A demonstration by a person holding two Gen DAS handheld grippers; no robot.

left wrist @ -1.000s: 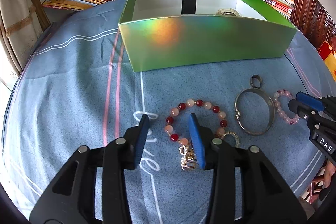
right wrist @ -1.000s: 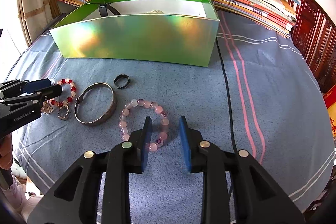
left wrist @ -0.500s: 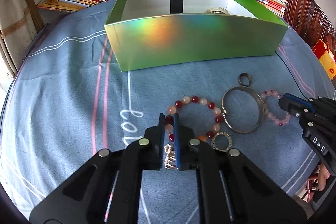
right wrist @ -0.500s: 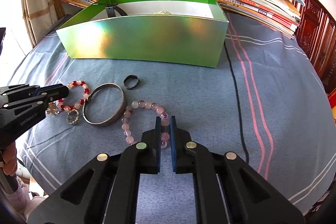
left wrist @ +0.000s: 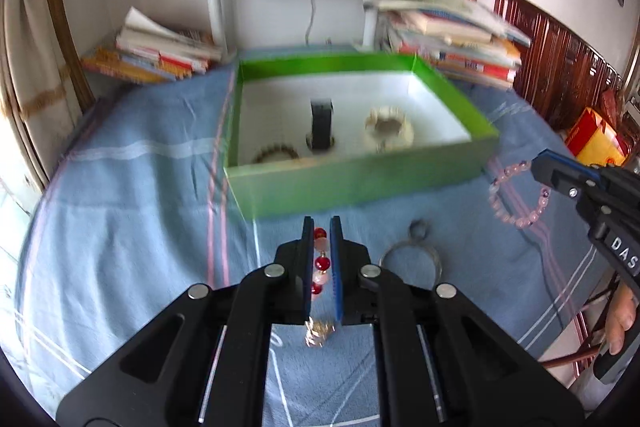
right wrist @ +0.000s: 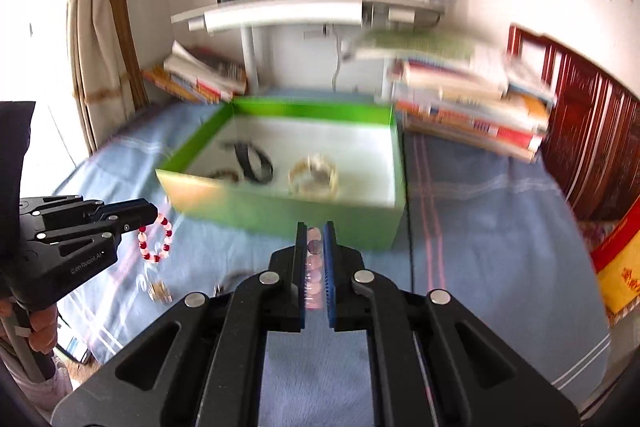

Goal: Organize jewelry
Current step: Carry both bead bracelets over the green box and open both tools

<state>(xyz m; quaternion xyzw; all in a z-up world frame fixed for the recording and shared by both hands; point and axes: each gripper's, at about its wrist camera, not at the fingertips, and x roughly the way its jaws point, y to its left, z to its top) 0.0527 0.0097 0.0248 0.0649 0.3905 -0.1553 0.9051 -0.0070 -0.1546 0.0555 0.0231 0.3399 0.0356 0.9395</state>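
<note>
Two bead bracelets hang in the air short of the green box [left wrist: 360, 183], the red-and-pink one [left wrist: 321, 261] clenched in the left gripper [left wrist: 321, 259], the pale pink one [right wrist: 314, 273] in the right gripper [right wrist: 316, 267], seemingly so both can drop inside together.

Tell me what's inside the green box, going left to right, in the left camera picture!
In the green box: beaded bracelet → black band → cream bracelet.
</note>
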